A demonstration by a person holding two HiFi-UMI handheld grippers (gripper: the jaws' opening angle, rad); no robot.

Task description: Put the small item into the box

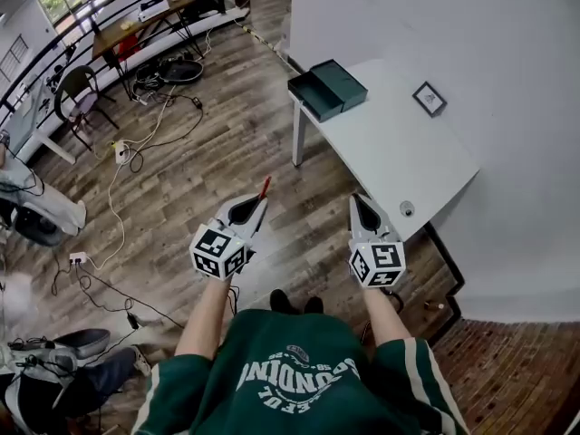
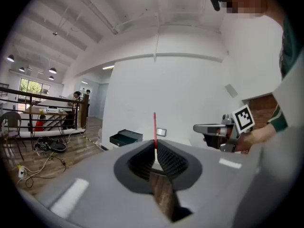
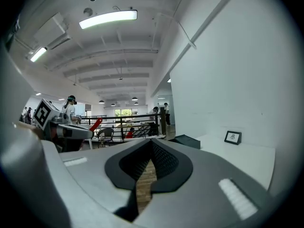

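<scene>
My left gripper (image 1: 261, 198) is shut on a thin red strip (image 1: 265, 187), which sticks up past the jaw tips (image 2: 154, 127). It hangs over the wood floor, left of the white table (image 1: 390, 152). My right gripper (image 1: 358, 198) is shut with nothing in it and hovers by the table's near corner. A dark green box (image 1: 328, 89) with its drawer pulled out stands at the table's far end, well beyond both grippers. The left gripper view shows the box (image 2: 124, 137) ahead; the right gripper view shows it (image 3: 187, 141) past the shut tips (image 3: 151, 141).
A small framed picture (image 1: 430, 99) leans by the wall on the table. A small round object (image 1: 407, 208) lies near the table's front edge. Cables (image 1: 136, 152) trail over the floor at left, with chairs (image 1: 77, 89) and a desk (image 1: 136, 21) beyond.
</scene>
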